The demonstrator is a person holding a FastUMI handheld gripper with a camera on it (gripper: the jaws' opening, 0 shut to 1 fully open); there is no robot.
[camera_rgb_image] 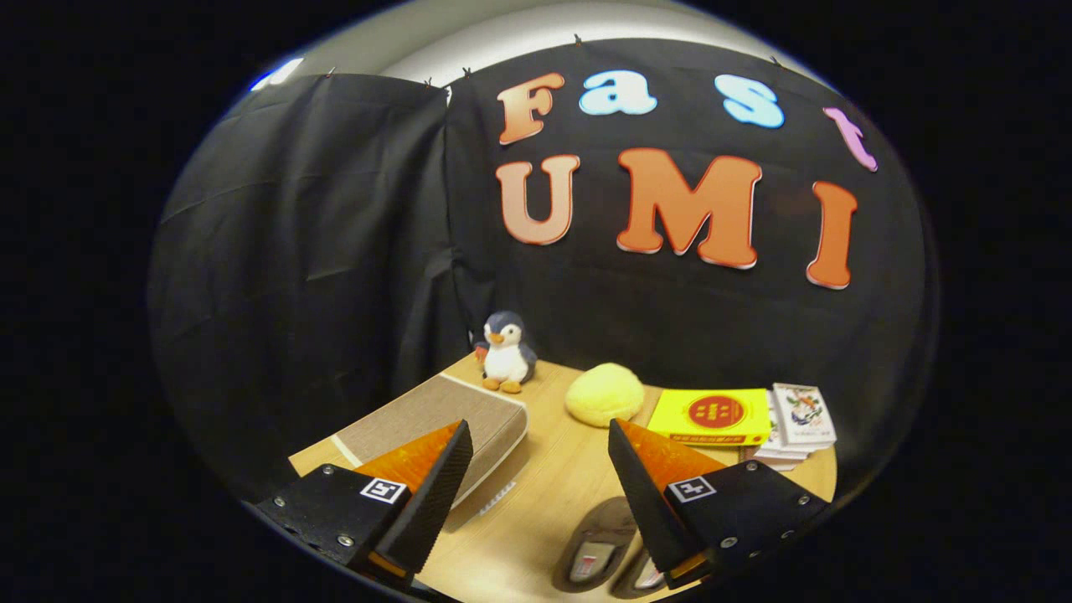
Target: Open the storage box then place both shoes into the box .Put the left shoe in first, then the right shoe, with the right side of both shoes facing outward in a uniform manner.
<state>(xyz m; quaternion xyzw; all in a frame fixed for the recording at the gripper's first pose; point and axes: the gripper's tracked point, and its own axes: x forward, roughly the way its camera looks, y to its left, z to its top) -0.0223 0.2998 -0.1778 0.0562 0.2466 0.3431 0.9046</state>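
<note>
My gripper (540,473) hangs with fingers spread wide, holding nothing. The closed storage box (435,423) lies ahead (behind my left finger); both shoes (607,548) sit below, by my right finger.

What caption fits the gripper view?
Open tool above closed box and shoes, with penguin and books beyond.

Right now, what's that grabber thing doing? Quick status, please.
Gripper open, holding nothing, above the table. Storage box shut, ahead of one finger. Shoes below, untouched. Nothing blocking.
</note>
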